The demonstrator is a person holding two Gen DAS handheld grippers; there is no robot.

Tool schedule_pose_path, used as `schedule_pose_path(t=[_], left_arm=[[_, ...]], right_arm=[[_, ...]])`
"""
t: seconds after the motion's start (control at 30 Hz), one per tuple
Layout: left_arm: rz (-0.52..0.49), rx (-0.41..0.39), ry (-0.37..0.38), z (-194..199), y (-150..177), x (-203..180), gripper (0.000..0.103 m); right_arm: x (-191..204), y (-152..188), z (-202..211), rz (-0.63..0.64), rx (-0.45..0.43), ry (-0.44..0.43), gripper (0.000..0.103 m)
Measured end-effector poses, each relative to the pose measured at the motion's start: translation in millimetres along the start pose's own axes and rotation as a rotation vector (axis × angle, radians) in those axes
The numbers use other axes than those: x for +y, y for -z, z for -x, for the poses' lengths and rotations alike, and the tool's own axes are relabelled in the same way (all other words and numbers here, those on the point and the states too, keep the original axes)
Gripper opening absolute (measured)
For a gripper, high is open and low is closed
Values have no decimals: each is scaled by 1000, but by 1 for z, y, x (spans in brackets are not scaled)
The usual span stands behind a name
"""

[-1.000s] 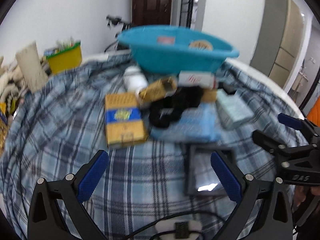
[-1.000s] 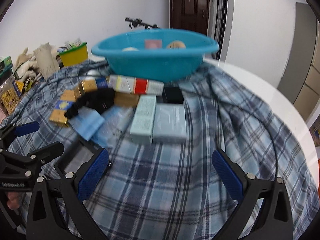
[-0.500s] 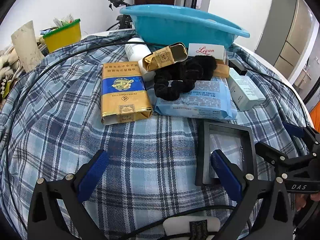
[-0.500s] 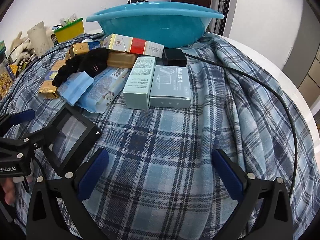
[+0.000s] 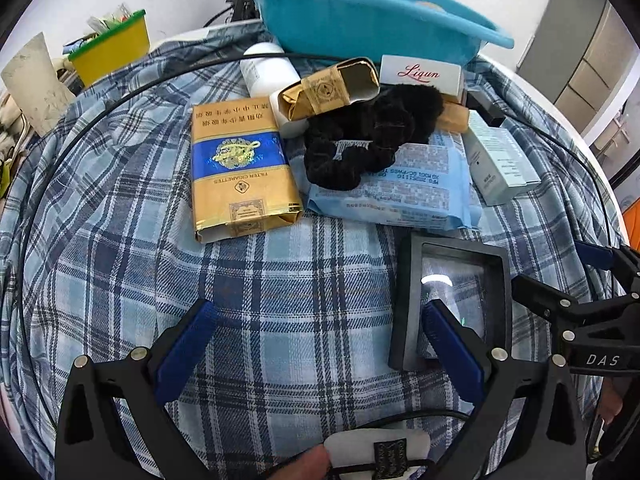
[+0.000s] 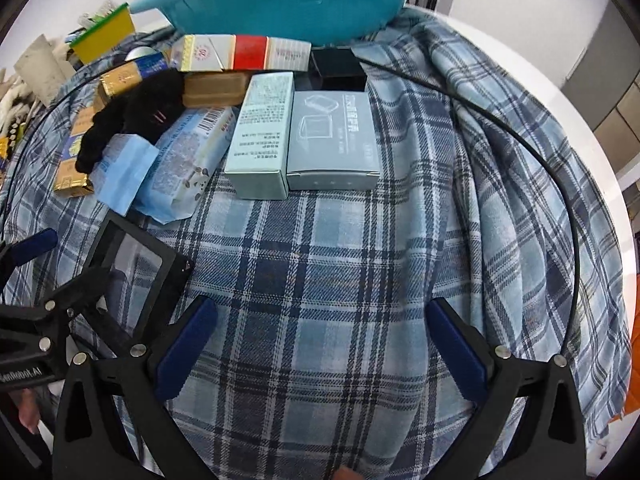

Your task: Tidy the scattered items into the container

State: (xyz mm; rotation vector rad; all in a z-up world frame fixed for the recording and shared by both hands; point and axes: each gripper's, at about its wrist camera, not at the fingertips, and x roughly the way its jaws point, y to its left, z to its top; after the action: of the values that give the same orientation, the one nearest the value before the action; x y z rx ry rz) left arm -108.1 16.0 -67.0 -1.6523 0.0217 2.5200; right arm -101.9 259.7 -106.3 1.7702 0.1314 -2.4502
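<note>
A turquoise basin [image 5: 360, 16] stands at the far side of the plaid-covered table; it also shows in the right wrist view [image 6: 288, 0]. Scattered in front of it are a gold cigarette carton [image 5: 240, 176], a black scrunchie [image 5: 372, 136], a blue wipes pack [image 5: 400, 192], a black-framed lens [image 5: 460, 280], a pale green box [image 6: 262, 136] and a grey box [image 6: 334, 136]. My left gripper [image 5: 316, 344] is open and empty, its right finger over the lens's near edge. My right gripper [image 6: 320, 344] is open and empty above bare cloth, short of the boxes.
A yellow bin [image 5: 108, 46] and a cream carton [image 5: 36, 84] stand at the far left. Black cables [image 6: 520, 152] loop across the cloth. A white bottle [image 5: 268, 68], a small gold box [image 5: 332, 88] and a white Ligun box [image 5: 420, 74] crowd the basin's foot.
Both grippers have dropped lower and moved forward toward the items. The basin has risen to the top edge of both views. Both stay open.
</note>
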Motion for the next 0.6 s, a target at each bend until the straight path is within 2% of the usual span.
schedule_pose_path(t=[0.1, 0.23, 0.33, 0.5, 0.6], left_arm=[[10, 46, -5, -3, -6, 1, 103], [7, 113, -4, -6, -15, 1, 103], [4, 118, -3, -7, -15, 1, 103], [-26, 84, 10, -4, -13, 2, 103], [-58, 100, 30, -4, -15, 3, 103]], right_arm=[[2, -10, -3, 14, 80, -6, 103], [1, -14, -3, 29, 108, -10, 103], [0, -11, 0, 44, 94, -15, 103], [-1, 6, 8, 69, -11, -22, 103], [-3, 9, 11, 105, 2, -40, 103]])
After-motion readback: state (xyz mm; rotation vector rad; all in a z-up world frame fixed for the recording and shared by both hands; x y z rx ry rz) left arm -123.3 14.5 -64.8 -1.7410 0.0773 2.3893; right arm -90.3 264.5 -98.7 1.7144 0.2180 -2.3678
